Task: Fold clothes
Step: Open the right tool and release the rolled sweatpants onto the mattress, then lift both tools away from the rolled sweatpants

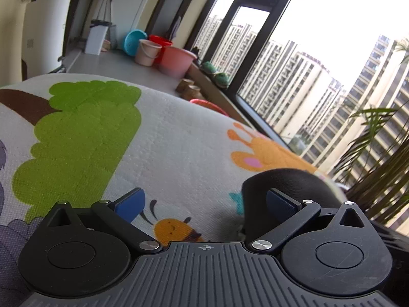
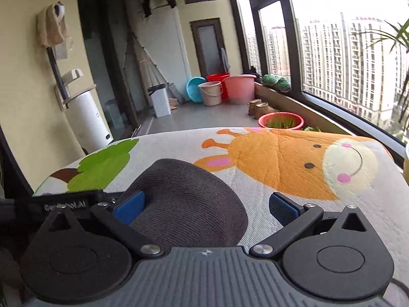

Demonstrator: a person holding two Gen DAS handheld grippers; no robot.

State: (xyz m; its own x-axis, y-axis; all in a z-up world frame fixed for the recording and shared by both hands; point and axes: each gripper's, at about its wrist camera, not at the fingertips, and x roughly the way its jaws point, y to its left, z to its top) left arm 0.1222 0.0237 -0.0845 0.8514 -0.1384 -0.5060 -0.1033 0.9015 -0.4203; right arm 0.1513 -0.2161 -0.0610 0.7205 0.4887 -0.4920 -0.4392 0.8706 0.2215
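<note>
A dark grey ribbed garment (image 2: 186, 199) lies bunched in a rounded heap on a cartoon-printed blanket (image 2: 281, 168). My right gripper (image 2: 206, 209) is open wide around the near part of the heap, and its left blue pad (image 2: 129, 208) touches the cloth. In the left wrist view the same garment (image 1: 294, 181) sits behind the right finger. My left gripper (image 1: 205, 204) is open over the bare blanket (image 1: 179, 140), with nothing between its pads. The black body of the left device (image 2: 66, 206) shows just left of the heap.
Beyond the blanket's far edge is a grey floor with pink, red and blue buckets (image 2: 237, 88), a white bin (image 2: 159, 101) and a red basin of greenery (image 2: 281, 121). Tall windows (image 1: 306, 76) run along the right. A leafy plant (image 1: 378, 158) stands at the right.
</note>
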